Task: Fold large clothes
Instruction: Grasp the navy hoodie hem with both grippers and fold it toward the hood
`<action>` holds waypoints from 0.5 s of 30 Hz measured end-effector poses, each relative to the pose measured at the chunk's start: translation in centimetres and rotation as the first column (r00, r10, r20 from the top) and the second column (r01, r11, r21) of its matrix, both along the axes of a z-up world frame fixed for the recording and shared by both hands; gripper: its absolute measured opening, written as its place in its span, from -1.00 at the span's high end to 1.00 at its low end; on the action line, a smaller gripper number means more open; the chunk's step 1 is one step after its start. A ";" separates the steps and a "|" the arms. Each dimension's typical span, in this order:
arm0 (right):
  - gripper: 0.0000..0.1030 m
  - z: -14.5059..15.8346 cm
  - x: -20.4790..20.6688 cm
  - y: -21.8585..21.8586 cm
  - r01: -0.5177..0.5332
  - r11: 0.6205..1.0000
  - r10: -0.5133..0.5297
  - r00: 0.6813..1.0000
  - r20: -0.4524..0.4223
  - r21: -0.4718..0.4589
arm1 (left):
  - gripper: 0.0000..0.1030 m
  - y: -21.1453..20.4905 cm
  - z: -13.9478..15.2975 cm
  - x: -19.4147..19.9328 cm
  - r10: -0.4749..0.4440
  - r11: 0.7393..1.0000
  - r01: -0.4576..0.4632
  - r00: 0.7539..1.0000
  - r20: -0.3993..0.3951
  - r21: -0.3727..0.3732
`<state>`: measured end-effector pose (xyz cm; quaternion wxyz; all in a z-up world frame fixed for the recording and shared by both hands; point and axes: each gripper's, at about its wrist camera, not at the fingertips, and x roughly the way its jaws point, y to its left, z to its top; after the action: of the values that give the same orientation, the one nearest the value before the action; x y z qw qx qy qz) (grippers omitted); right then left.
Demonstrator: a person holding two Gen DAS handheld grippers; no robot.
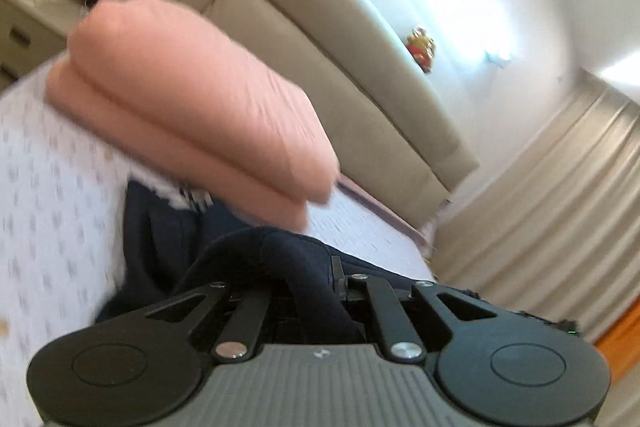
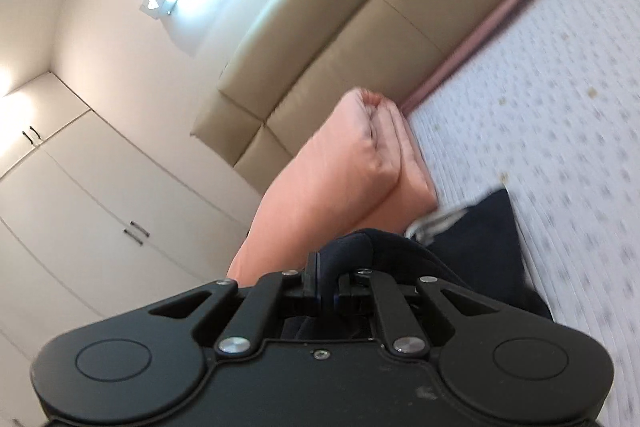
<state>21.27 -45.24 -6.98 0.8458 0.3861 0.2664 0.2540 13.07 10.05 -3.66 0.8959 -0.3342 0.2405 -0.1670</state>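
— Both claws gripping? Start at the left.
— Left claw is clenched on a fold of the navy garment, which trails onto the bed below a folded pink blanket.
— And the right?
— Right claw pinches the navy garment too, with the pink blanket just beyond it.
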 end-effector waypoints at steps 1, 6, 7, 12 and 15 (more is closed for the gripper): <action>0.85 -0.2 1.3 0.5 0.012 1.000 -0.012 1.000 -0.002 0.001 | 0.88 0.1 0.0 0.8 0.010 1.000 -0.010 1.000 0.002 -0.003; 0.85 -2.4 6.4 2.3 0.061 0.998 -0.061 0.997 -0.039 0.003 | 0.88 0.8 -1.7 4.8 0.046 0.999 -0.046 0.999 -0.003 0.019; 0.85 -3.0 7.6 2.8 0.067 0.998 -0.067 0.996 -0.052 -0.008 | 0.88 1.0 -2.3 5.5 0.048 0.999 -0.048 0.999 -0.014 0.025; 0.85 -5.9 12.1 4.4 0.083 0.994 -0.091 0.990 -0.111 -0.071 | 0.86 1.9 -6.0 10.1 0.083 0.996 -0.081 0.994 -0.073 0.032; 0.85 -8.1 14.6 5.3 0.091 0.990 -0.107 0.982 -0.153 -0.111 | 0.82 2.2 -8.6 12.9 0.114 0.993 -0.109 0.988 -0.107 0.051</action>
<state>35.88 -39.89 -15.12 0.8524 0.3736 0.3262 0.1659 25.93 12.21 -12.26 0.8964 -0.3357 0.2741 -0.0928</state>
